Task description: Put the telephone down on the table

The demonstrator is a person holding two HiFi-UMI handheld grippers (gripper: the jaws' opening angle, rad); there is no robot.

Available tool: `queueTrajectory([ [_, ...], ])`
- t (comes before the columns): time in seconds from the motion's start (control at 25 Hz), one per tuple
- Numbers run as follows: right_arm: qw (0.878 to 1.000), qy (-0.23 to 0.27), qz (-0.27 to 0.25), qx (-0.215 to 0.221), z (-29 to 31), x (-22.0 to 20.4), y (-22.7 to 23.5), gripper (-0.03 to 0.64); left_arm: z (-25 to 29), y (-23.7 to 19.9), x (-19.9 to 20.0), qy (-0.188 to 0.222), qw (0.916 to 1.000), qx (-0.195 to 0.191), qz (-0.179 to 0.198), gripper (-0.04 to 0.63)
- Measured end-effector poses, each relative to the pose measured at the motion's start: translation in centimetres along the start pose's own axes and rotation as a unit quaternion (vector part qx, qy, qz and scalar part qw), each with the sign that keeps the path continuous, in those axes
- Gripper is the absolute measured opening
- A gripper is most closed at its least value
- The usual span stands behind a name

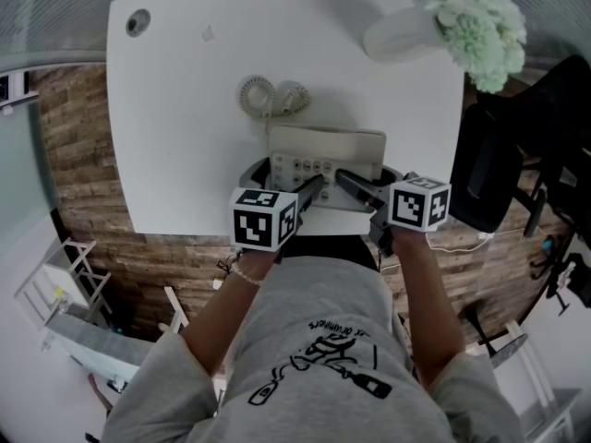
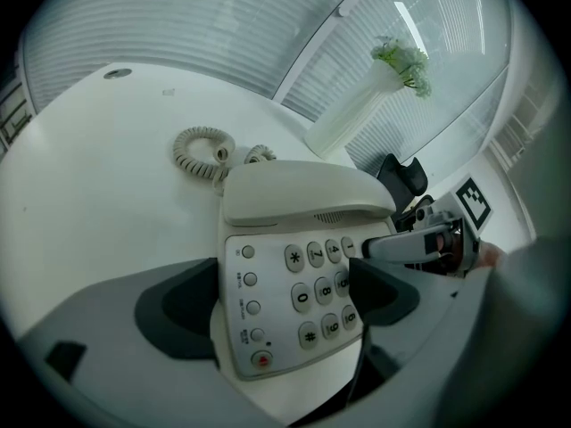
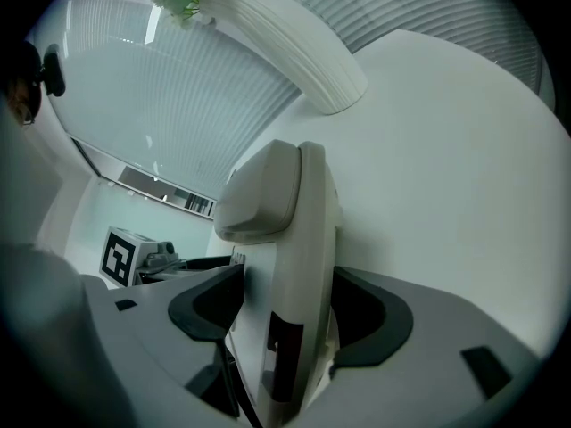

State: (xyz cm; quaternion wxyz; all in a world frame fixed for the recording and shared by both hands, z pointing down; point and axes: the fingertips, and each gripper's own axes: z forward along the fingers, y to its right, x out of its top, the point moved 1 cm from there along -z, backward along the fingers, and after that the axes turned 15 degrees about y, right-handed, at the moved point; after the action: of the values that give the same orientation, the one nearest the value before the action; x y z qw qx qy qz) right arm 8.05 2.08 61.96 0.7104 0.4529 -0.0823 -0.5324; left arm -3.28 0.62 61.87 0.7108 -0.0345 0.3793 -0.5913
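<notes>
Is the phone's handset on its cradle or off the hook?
On the cradle: the handset lies seated across the top of the telephone, not lifted away.

Left gripper (image 1: pixel 312 188) and right gripper (image 1: pixel 351 185) both clamped

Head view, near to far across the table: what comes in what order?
Nearest, the left gripper and right gripper side by side, both clamped on the telephone → coiled cord → vase of flowers at the far right corner.
</notes>
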Motion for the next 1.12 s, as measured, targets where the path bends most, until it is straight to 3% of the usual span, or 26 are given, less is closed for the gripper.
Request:
queueTrajectory([
  [1.12, 0.999, -0.015, -0.03, -0.034, 0.17, 0.11, -0.1, 0.324, -0.01, -0.03, -0.03, -0.008, 0.9999, -0.006, 0.006, 0.456],
])
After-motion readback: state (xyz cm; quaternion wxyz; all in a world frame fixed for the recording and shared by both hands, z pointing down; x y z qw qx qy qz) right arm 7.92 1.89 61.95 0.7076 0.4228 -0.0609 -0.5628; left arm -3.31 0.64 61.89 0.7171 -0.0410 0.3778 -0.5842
